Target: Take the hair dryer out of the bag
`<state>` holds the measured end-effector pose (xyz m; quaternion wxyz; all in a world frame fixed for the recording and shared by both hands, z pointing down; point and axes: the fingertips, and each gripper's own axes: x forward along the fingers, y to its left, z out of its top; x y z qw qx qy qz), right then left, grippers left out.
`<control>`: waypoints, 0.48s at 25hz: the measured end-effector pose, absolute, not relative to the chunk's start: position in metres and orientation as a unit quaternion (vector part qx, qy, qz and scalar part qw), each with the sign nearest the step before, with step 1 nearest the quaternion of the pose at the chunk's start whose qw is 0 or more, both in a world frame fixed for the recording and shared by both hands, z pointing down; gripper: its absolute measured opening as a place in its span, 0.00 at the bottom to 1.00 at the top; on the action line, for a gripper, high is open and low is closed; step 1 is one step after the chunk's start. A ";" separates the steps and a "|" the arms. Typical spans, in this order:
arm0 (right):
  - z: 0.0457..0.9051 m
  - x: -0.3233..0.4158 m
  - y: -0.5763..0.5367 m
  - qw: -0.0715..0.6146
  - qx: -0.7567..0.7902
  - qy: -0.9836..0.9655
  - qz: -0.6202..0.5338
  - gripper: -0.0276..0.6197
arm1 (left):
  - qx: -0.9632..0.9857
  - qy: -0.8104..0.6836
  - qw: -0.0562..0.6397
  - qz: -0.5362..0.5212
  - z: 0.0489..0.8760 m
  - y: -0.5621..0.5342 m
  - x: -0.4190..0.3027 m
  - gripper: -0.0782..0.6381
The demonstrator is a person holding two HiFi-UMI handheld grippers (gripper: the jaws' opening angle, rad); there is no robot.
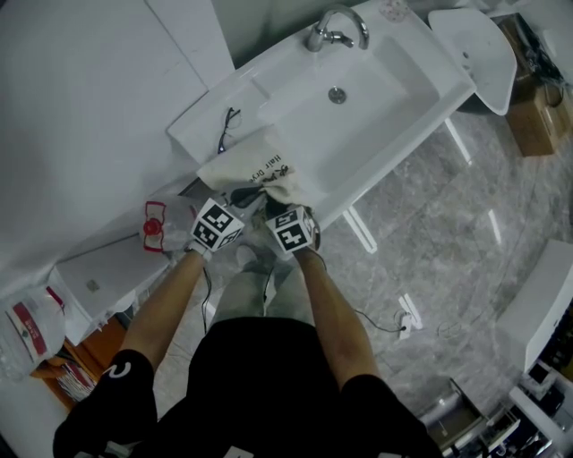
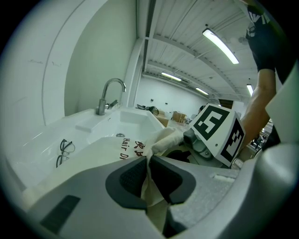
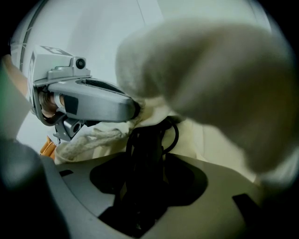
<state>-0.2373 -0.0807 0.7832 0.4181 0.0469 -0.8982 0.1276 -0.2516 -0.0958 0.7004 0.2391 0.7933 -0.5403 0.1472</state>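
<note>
A cream cloth bag (image 1: 255,165) printed with "Hair Dryer" lies on the counter at the sink's front left corner, its mouth toward me. My left gripper (image 1: 238,200) is shut on the bag's rim fabric (image 2: 148,179), and the cloth is pinched between its dark pads. My right gripper (image 1: 274,206) reaches into the bag's mouth beside it. A black bundle of cord (image 3: 145,144) from the hair dryer stands between its jaws, filling the gap. The dryer's body is hidden inside the bag (image 3: 219,84). The left gripper (image 3: 88,100) shows close by, holding the rim.
The white sink (image 1: 394,107) with a chrome faucet (image 1: 336,27) lies behind the bag. Black-framed glasses (image 1: 227,130) rest on the counter left of it. A red and white packet (image 1: 157,225) sits at my left, a white stool (image 1: 479,49) and a cardboard box (image 1: 537,121) at far right.
</note>
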 end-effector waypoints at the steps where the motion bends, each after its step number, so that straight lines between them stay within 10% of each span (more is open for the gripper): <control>1: 0.783 -0.238 -0.081 0.419 0.045 -0.898 0.127 0.39 | 0.793 -0.541 0.239 0.145 0.701 -0.096 -0.252 0.15; 12: 0.760 -0.224 -0.081 0.439 0.036 -0.889 0.122 0.36 | 0.785 -0.565 0.206 0.149 0.691 -0.098 -0.249 0.15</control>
